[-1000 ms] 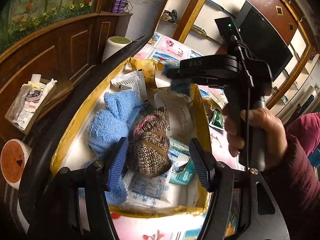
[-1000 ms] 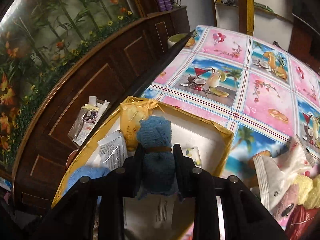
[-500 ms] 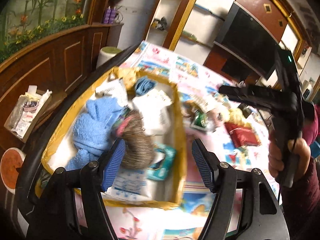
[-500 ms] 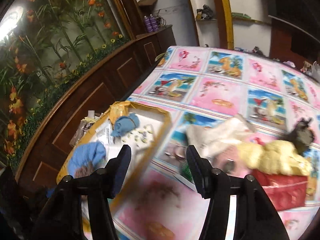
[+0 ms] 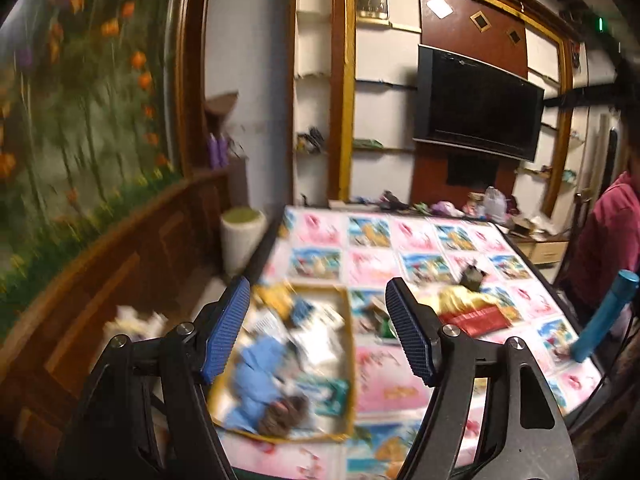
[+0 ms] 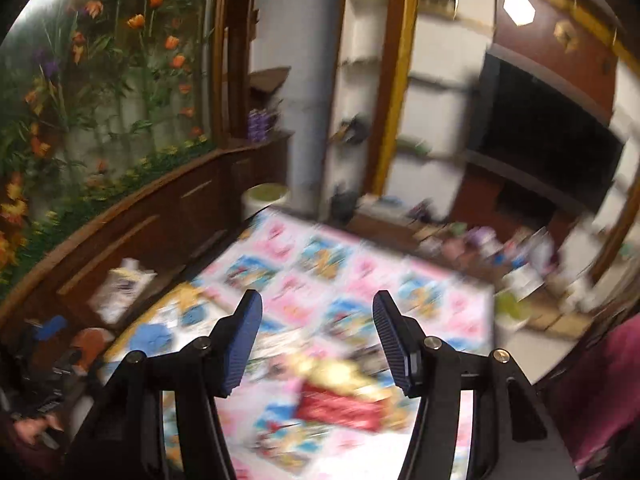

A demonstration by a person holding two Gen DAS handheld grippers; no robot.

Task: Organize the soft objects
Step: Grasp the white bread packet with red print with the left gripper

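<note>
Both tongs hang above the counter (image 5: pixel 376 364) with nothing between their blue pads. The left tongs (image 5: pixel 318 330) are opening wider; the right tongs (image 6: pixel 316 344) stand parted. Soft things lie in the gold-rimmed box (image 5: pixel 349 360): a blue fluffy cloth (image 5: pixel 256 376) and a brown knit bundle (image 5: pixel 284 414). Just beside the box, a yellow plush (image 5: pixel 460 300) and red packet (image 5: pixel 476 320) lie on the counter.

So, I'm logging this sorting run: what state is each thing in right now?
Left tongs: opening, nothing between them.
Right tongs: open, empty.
Gold box: open-topped, partly filled.
Light blue fluffy item: lying in the box.
Brown knitted item: in the box, at its near edge.
Red pouch: on the tablecloth, outside the box.
Television: off.
</note>
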